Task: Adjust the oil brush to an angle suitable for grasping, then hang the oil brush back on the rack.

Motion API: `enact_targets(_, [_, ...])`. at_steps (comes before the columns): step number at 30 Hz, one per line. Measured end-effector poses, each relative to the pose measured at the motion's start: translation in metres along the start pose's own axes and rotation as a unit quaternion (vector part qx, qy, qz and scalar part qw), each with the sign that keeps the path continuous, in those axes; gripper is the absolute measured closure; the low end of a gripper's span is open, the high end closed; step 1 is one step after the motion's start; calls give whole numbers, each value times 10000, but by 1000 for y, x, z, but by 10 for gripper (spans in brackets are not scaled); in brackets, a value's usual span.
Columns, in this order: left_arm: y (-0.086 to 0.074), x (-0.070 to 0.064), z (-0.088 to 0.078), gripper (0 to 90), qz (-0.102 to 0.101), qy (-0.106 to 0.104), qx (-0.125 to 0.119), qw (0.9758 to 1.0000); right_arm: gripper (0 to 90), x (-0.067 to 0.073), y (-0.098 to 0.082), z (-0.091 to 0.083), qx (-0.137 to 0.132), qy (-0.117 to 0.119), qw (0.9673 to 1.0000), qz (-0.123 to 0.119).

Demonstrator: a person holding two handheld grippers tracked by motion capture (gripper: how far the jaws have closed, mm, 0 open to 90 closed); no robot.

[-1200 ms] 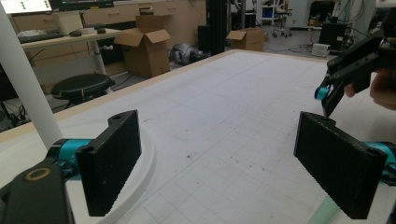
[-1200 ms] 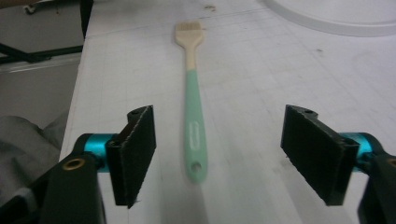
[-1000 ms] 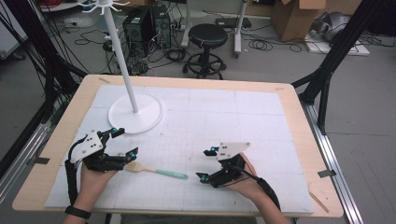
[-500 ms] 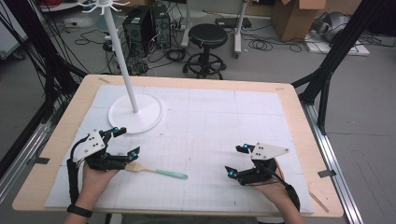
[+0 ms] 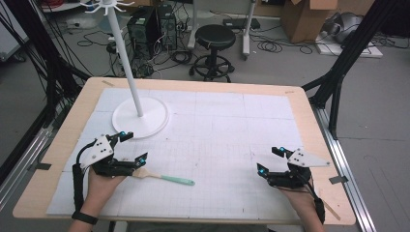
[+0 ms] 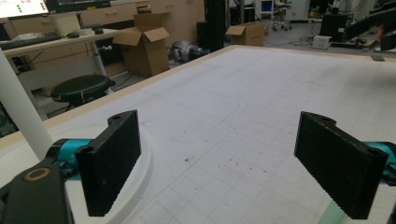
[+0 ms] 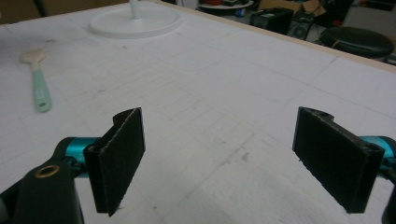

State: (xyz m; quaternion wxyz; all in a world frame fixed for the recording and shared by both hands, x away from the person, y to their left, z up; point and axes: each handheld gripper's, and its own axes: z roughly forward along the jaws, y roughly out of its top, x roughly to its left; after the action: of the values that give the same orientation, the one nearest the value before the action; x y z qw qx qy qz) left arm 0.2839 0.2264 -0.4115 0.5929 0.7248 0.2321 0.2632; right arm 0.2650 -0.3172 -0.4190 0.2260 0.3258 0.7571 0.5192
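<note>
A spatula with a pale wooden head and a mint-green handle lies flat on the white gridded mat near the front left; in the right gripper view the spatula is far off at the left. My left gripper rests on the mat beside the spatula's head, open, with nothing between its jaws. A sliver of pale green shows under its right jaw. My right gripper sits at the front right, well away from the handle's tip, open and holding nothing.
A white stand with a round base and a tall pole stands at the back left, just beyond my left gripper. The wooden table edge frames the mat. A black stool and cardboard boxes stand on the floor behind.
My right gripper has slid to the right along the front of the mat, away from the spatula's handle tip. The left gripper and the spatula have stayed put.
</note>
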Motion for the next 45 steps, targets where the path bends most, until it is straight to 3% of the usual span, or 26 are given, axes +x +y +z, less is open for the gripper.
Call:
enact_targets(5, [0, 1, 0, 152, -17, 22, 10, 10000, 164, -8, -5, -5, -63, -188, 9997, 125])
enact_targets(26, [0, 2, -1, 152, -23, -43, -56, 10000, 163, -11, -4, -9, -255, -270, 9991, 218])
enact_targets(35, [2, -4, 6, 113, 47, -620, 165, 9979, 163, -18, -7, -11, -273, -353, 9986, 280])
enact_targets(37, [2, -5, 9, 104, 71, -843, 232, 9961, 164, -19, -8, -11, -246, -356, 9987, 279])
enact_targets(45, [4, -9, 15, 79, 22, -1292, 375, 9909, 164, -19, -9, -8, -198, -336, 9989, 256])
